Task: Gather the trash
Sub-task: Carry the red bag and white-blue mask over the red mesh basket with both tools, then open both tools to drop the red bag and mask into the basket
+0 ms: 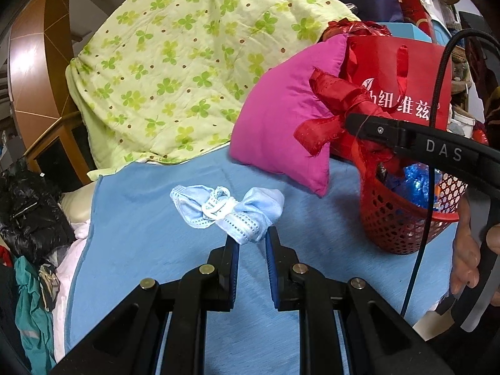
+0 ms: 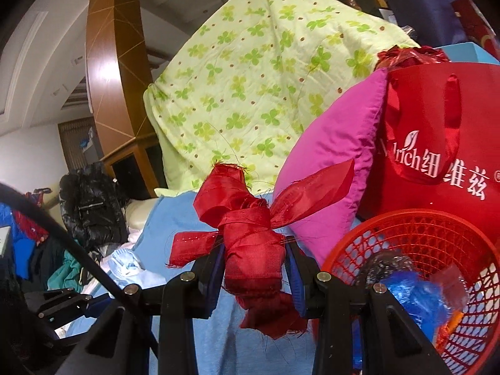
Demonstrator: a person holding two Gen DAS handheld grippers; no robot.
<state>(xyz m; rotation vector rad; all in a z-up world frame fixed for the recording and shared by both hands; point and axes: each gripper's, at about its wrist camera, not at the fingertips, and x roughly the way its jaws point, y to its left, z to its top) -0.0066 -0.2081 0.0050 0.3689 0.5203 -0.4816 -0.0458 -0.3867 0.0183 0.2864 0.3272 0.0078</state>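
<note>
A crumpled pale blue face mask (image 1: 229,214) lies on the blue sheet (image 1: 156,250). My left gripper (image 1: 252,239) is open, its fingertips at either side of the mask's near end. My right gripper (image 2: 254,254) is shut on a knotted red ribbon scrap (image 2: 250,225) and holds it above and just left of the red mesh basket (image 2: 437,237). The right gripper and ribbon (image 1: 331,118) also show in the left wrist view, over the basket (image 1: 397,218). The basket holds blue plastic (image 2: 415,297) and other scraps. The mask shows in the right wrist view (image 2: 128,265) too.
A magenta pillow (image 1: 287,118) and a red bag (image 1: 403,72) stand behind the basket. A green clover quilt (image 1: 187,62) is piled at the back. A black jacket (image 1: 28,206) and clothes lie off the bed's left edge.
</note>
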